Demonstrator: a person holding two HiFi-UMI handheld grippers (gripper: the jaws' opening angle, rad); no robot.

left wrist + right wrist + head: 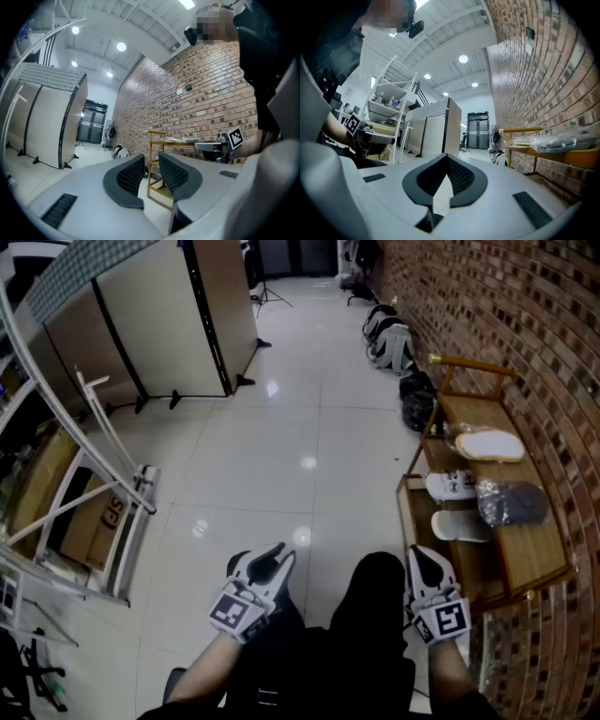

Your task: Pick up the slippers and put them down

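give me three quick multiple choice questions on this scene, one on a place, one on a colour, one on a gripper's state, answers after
1. Where does the wooden rack stand?
A) against the brick wall at the person's right
B) out in the middle of the room
C) behind the person

2. What colour is the slipper at the far end of the rack's top level?
A) bright red
B) cream
C) blue

3. How does the left gripper stand?
A) shut on a slipper
B) shut on a bag
C) jaws apart, nothing between them

Answers:
1 A: in the head view the rack backs onto the bricks at the right.
2 B: it shows pale cream against the wood.
3 C: the left gripper view shows a clear gap between the jaws, with only the room beyond.
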